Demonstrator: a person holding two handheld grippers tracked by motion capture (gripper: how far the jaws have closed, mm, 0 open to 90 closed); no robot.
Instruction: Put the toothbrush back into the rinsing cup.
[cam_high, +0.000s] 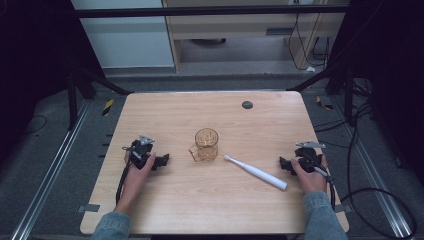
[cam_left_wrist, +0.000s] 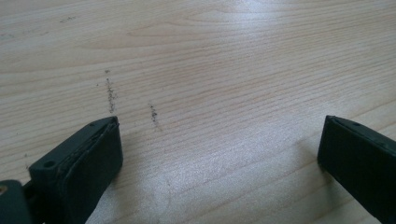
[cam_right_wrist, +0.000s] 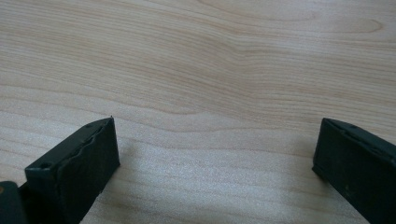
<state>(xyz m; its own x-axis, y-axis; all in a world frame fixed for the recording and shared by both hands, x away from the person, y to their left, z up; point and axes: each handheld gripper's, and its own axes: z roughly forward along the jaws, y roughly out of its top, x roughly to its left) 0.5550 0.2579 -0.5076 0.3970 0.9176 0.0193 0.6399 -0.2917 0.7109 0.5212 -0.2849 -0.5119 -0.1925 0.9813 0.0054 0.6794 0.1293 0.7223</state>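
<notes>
A clear amber mug (cam_high: 206, 144) stands upright near the middle of the wooden table (cam_high: 210, 210), its handle toward the front left. A white electric toothbrush (cam_high: 255, 172) lies flat to its right, head pointing at the mug. My left gripper (cam_high: 163, 161) rests on the table left of the mug, held by a hand. In the left gripper view its jaws stand wide apart over bare wood (cam_left_wrist: 219, 126), so it is open. My right gripper (cam_high: 283, 163) rests right of the toothbrush's handle end. It too is open (cam_right_wrist: 215, 126), with nothing between its jaws.
A small dark round disc (cam_high: 247, 104) sits in the tabletop near the far edge. Cables (cam_high: 380, 200) trail on the floor to the right of the table. Metal rails run along both sides.
</notes>
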